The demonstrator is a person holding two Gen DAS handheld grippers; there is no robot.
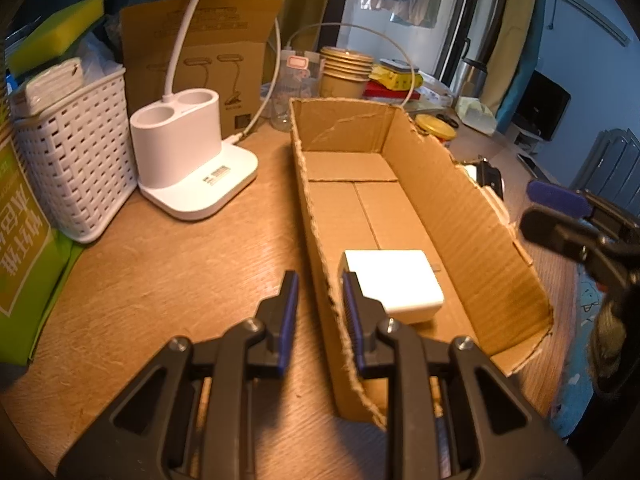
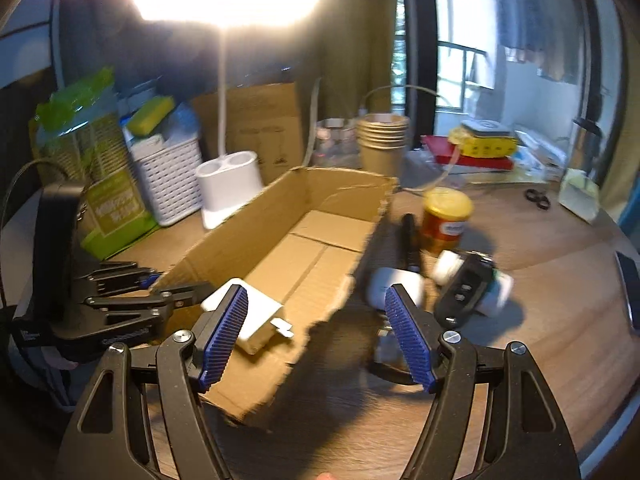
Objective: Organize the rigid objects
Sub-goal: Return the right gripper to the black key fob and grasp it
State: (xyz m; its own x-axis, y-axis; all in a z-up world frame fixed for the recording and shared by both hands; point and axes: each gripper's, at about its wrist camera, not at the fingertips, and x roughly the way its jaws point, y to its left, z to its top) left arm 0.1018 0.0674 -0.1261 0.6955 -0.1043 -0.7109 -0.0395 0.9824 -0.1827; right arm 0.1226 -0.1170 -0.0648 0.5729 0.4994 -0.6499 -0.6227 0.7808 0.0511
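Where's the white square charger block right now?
The white square charger block lies inside the open cardboard box, at its near end by the left gripper clamping the box's wall.

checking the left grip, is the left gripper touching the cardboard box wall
Touching. The left wrist view shows the left gripper shut on the near wall of the cardboard box, one blue pad either side.
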